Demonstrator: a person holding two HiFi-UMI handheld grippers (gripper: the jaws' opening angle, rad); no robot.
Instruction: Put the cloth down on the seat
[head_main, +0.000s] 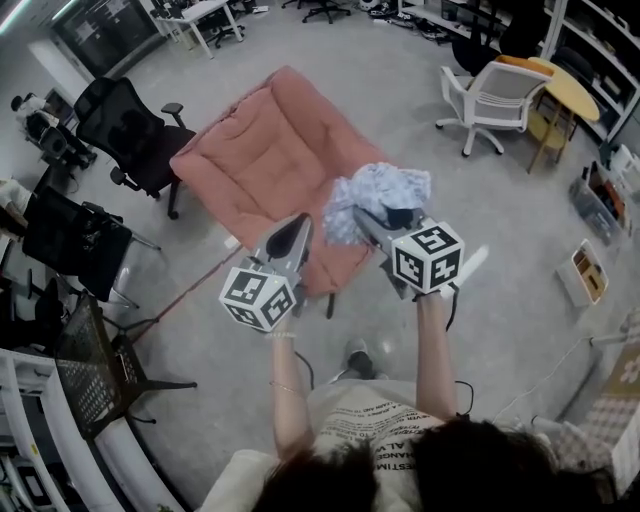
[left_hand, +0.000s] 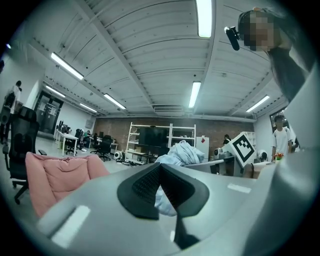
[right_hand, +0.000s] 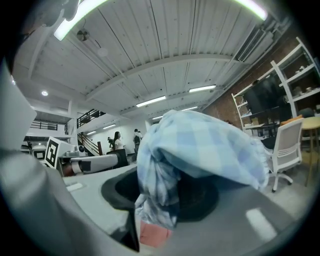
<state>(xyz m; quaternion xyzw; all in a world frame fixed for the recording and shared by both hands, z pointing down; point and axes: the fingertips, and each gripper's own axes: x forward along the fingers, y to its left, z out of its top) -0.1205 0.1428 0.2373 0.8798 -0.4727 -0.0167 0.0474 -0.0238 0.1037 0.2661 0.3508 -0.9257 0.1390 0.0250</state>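
Note:
A light blue checked cloth (head_main: 375, 195) hangs bunched in my right gripper (head_main: 378, 215), whose jaws are shut on it above the near right corner of the pink padded seat (head_main: 265, 165). In the right gripper view the cloth (right_hand: 200, 150) drapes over the jaw tips and hides them, with a bit of pink seat showing below. My left gripper (head_main: 298, 230) is to the left of the cloth, shut, with nothing in it. In the left gripper view its dark pads (left_hand: 145, 187) meet at the tip, and the cloth (left_hand: 182, 152) and the seat (left_hand: 60, 175) show beyond.
Black office chairs (head_main: 130, 130) stand left of the seat, and a black mesh chair (head_main: 95, 370) is at the near left. A white office chair (head_main: 495, 100) and a yellow round table (head_main: 565, 85) are at the back right. Boxes (head_main: 585, 272) lie on the floor at the right.

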